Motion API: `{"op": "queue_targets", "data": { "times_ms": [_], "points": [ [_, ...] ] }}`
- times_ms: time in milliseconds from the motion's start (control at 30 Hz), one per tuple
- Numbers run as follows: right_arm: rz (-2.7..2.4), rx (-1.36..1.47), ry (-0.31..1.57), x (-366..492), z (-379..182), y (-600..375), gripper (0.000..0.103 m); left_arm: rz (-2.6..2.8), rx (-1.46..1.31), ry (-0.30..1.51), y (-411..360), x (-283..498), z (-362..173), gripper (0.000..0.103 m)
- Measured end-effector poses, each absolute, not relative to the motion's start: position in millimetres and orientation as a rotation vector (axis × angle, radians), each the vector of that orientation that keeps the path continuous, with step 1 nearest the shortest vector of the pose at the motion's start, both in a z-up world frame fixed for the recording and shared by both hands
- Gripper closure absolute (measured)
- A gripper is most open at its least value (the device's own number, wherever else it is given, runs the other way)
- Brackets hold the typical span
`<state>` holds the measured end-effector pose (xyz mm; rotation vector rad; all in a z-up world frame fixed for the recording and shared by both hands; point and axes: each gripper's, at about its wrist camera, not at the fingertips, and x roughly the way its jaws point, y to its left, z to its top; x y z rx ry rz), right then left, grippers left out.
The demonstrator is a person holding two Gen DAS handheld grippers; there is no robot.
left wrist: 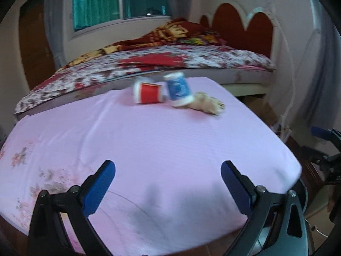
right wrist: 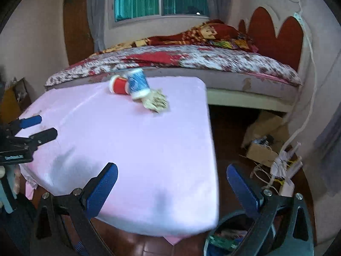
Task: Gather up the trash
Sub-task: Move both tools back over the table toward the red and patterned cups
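Left wrist view: the left gripper (left wrist: 168, 183) hangs over the near edge of the pink-covered table (left wrist: 149, 149), fingers wide and empty. At the far side lie a red cup (left wrist: 149, 92), a blue cup (left wrist: 178, 89) leaning against it, and a crumpled wrapper (left wrist: 210, 104) touching the blue cup's right.

Right wrist view: the right gripper (right wrist: 172, 187), also spread wide and empty, hangs over the table's near right corner. Only here a bin (right wrist: 226, 236) shows below. Judging by this, collection has not begun; next comes a reach to the far trash.

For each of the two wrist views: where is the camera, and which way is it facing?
Left wrist: behind the open left gripper, facing across the pink-covered table toward the bed; right gripper at right edge.
Right wrist: behind the open right gripper, over the table's right edge; left gripper at left.
Shared: red paper cup, blue paper cup.
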<state>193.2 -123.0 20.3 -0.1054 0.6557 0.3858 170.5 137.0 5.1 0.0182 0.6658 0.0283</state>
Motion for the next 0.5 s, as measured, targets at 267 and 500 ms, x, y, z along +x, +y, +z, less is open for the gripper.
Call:
{"op": "queue_targets", "data": {
  "times_ms": [267,500],
  "points": [
    [0.444,-0.142,0.632,250,32,-62,0.000,0.113,0.002,0.665,177,212,0,0.003],
    [0.492,-0.171,0.612,320,36,-7,0.000,0.143,-0.021,0.663,202,259,-9,0.003]
  ]
}}
